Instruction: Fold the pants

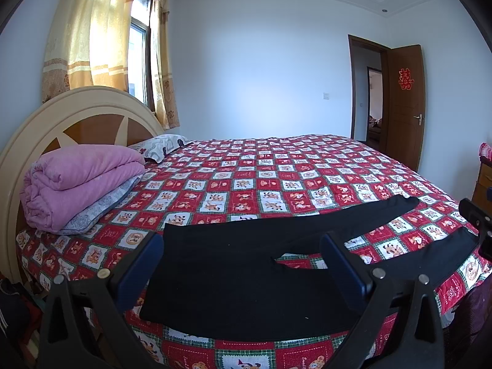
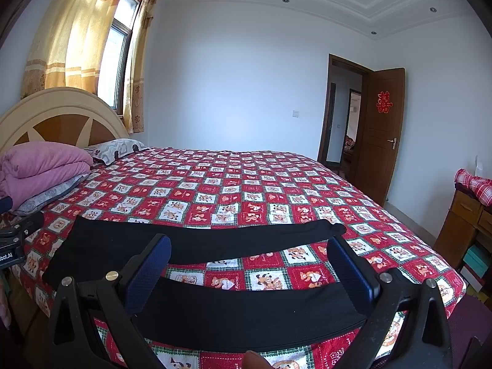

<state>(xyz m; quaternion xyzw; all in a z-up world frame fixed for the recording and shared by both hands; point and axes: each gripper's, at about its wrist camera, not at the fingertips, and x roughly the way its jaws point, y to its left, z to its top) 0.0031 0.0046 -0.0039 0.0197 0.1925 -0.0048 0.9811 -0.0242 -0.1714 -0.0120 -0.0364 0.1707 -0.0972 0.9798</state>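
Black pants (image 1: pixel 233 270) lie flat on the red patterned bed cover (image 1: pixel 246 184), waist to the left, the two legs spread apart toward the right. My left gripper (image 1: pixel 243 261) is open, above the waist and crotch area, holding nothing. In the right wrist view the pants' near leg (image 2: pixel 246 307) and far leg (image 2: pixel 215 243) run across the frame. My right gripper (image 2: pixel 249 264) is open above the near leg, empty. The right gripper's body shows at the right edge of the left wrist view (image 1: pixel 479 224).
A folded pink quilt (image 1: pixel 80 181) on a grey pillow and a patterned pillow (image 1: pixel 163 146) sit by the headboard (image 1: pixel 77 117) at left. A wooden cabinet (image 2: pixel 467 224) stands right of the bed. An open door (image 2: pixel 381 132) is at the far right.
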